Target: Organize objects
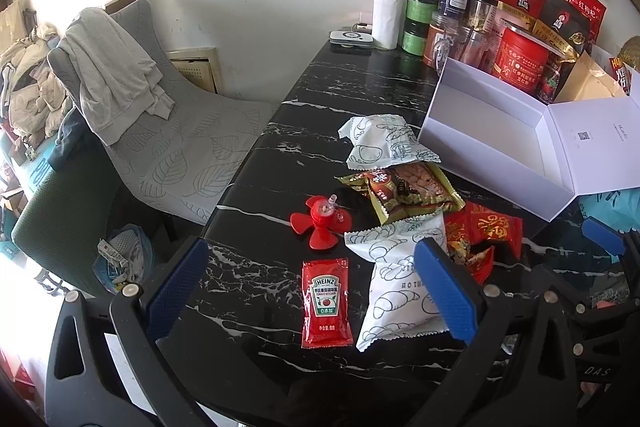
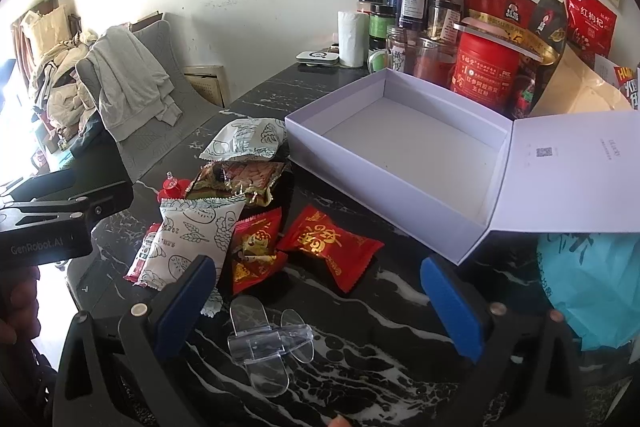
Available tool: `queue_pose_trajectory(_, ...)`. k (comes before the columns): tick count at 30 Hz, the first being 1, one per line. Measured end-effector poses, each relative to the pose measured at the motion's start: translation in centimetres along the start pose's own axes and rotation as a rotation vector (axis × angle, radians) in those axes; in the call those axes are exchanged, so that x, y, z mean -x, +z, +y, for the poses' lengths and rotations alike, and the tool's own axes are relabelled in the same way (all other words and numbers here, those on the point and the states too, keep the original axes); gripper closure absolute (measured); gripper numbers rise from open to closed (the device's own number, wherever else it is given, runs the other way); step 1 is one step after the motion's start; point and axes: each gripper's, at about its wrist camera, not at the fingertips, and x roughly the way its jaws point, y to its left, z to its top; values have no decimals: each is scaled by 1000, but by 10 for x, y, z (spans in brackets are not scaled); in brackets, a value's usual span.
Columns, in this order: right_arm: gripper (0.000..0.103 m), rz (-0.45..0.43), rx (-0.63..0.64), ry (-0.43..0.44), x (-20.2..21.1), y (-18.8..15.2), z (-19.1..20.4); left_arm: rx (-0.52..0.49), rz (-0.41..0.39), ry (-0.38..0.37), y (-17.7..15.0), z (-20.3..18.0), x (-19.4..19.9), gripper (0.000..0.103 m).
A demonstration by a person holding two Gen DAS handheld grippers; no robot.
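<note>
Left wrist view:
- Left gripper point(image 1: 312, 291): jaws spread wide, nothing held, above black marble table point(image 1: 280, 155).
- Heinz ketchup sachet point(image 1: 326, 303): flat on table between the blue pads.
- White croissant-print packet point(image 1: 400, 287): at 3 o'clock of sachet, just beside it, partly behind the right-side pad.
- Red plastic fan toy point(image 1: 320, 221): at 12 o'clock of sachet, apart from it.
- Gold-brown snack bag point(image 1: 404, 191) and a second white packet point(image 1: 380, 139): further toward 12–1 o'clock, overlapping.
- Red candy wrappers point(image 1: 488, 231): 2 o'clock.
- Open white box point(image 1: 492, 131): 1–2 o'clock, lid folded out; interior only partly seen here.
- Jars, paper roll, red tins (back wall, 12–1 o'clock).

Right wrist view:
- Right gripper point(image 2: 320, 295): jaws wide apart, holding nothing.
- Clear plastic clip-like piece point(image 2: 268, 343): on table between the pads; exact type hard to tell (transparent).
- Red candy packet point(image 2: 332, 247): 12 o'clock of clear piece.
- White box point(image 2: 400, 155): 1 o'clock, nothing seen in it.
- Teal bag point(image 2: 592, 287): 3 o'clock.
</note>
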Motion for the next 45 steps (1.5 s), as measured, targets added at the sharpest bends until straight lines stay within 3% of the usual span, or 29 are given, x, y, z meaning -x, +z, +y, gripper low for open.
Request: queue_pose_trajectory(45,0,19,18,-10,-2,0,0,-20,31,-31,-2,-1,-8,0)
